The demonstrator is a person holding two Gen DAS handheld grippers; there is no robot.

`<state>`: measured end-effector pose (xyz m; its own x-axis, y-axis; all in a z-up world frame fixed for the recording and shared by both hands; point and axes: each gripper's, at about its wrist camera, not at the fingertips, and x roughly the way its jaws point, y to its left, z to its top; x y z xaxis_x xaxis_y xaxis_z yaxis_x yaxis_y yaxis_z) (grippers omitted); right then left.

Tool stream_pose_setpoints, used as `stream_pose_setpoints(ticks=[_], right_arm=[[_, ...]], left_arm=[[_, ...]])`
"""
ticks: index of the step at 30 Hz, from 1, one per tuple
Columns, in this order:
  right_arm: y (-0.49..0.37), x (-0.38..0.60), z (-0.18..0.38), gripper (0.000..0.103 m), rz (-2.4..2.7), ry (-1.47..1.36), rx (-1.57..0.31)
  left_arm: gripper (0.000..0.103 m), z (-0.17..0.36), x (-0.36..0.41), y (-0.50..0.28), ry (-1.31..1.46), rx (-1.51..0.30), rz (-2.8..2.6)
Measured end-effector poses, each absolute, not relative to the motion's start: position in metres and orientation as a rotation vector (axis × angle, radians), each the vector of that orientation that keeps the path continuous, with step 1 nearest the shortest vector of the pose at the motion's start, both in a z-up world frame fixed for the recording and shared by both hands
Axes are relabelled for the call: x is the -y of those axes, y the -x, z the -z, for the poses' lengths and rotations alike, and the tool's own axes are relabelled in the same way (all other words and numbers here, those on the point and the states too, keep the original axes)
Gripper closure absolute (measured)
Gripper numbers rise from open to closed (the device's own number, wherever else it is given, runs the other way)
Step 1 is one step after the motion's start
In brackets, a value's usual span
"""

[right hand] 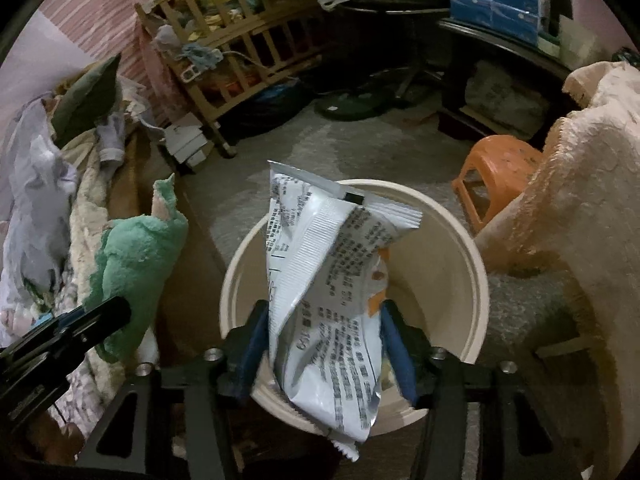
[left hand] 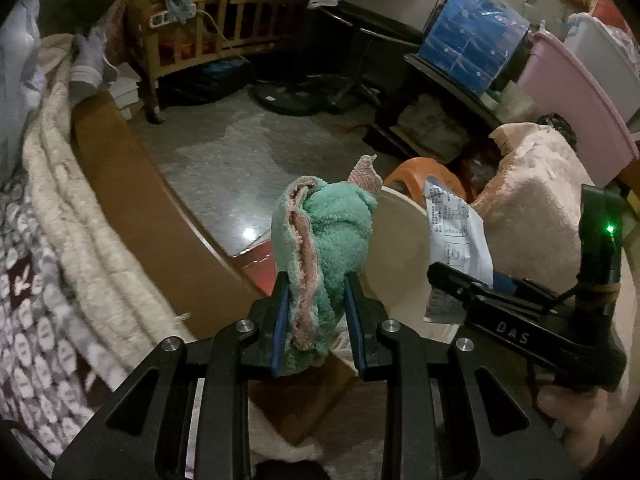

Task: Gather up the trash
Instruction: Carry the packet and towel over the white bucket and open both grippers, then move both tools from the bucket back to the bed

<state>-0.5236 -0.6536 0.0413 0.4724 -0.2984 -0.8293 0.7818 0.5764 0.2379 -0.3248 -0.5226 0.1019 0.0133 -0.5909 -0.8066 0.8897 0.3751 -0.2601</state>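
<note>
"DAS" on right claw (left hand: 460,280), wrapper (right hand: 324,300) print unreadable

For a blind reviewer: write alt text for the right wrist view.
The right gripper has a white printed wrapper between its fingers, above a cream bin. At left, the left gripper holds a green cloth.

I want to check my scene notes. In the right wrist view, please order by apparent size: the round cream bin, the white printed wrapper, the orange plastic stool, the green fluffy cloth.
1. Round cream bin
2. White printed wrapper, enlarged by nearness
3. Green fluffy cloth
4. Orange plastic stool, farther away and partly hidden
</note>
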Motion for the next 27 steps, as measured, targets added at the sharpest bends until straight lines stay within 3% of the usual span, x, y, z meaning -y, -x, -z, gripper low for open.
stream_pose_setpoints(ticks=[3, 4, 9, 27], right_arm=[[0.529, 0.661, -0.041, 0.037, 0.757, -0.690, -0.817], [0.531, 0.663, -0.041, 0.030, 0.768, -0.697, -0.810], [0.536, 0.668, -0.041, 0.028, 0.782, -0.713, -0.794], [0.509, 0.640, -0.036, 0.028, 0.703, -0.710, -0.848]], left_arm=[[0.077, -0.102, 0.528, 0.325, -0.334, -1.030, 1.228], [0.074, -0.102, 0.529, 0.325, -0.317, -1.039, 1.237], [0.051, -0.102, 0.530, 0.326, -0.318, -1.035, 1.246], [0.051, -0.104, 0.475, 0.290, -0.342, -0.977, 1.063]])
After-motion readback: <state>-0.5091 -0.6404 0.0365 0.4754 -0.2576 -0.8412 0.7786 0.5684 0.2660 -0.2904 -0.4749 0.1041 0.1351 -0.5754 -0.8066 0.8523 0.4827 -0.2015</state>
